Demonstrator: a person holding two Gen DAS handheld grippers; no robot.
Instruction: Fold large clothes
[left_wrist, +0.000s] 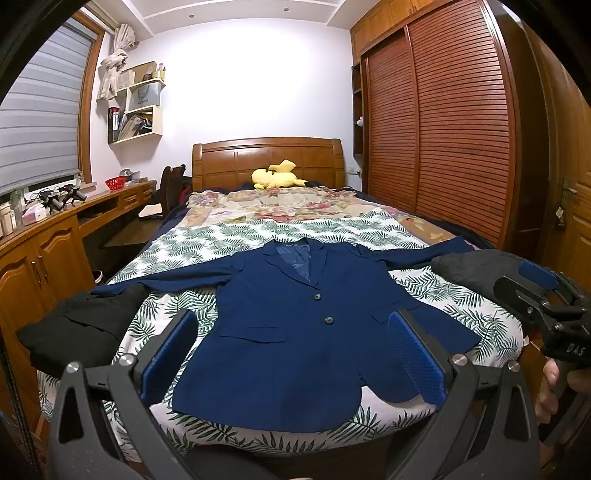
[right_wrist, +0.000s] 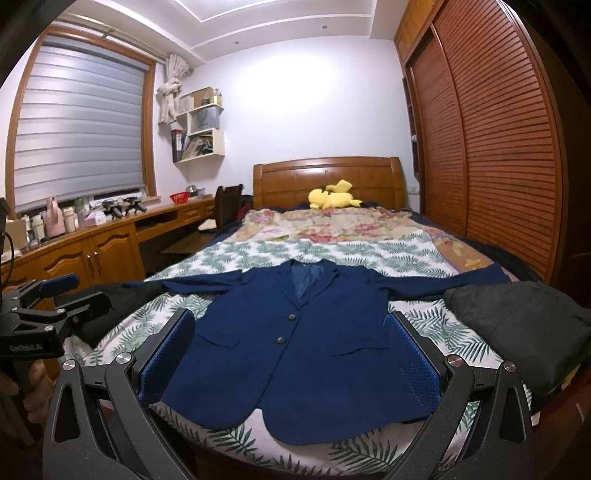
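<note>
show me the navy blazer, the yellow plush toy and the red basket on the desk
navy blazer (left_wrist: 295, 332), left wrist view, front panel beside the lower button
yellow plush toy (right_wrist: 330, 199), right wrist view, middle of its body by the headboard
red basket (left_wrist: 116, 182), left wrist view, its front wall

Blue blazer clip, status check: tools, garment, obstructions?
Left tool open, right tool open, both empty. Blue blazer flat, face up, sleeves spread, unfolded. Black garment at left sleeve end, dark grey bundle at right.

Navy blazer (left_wrist: 295, 332) flat, face-up, buttoned, sleeves spread, on bed.
</note>
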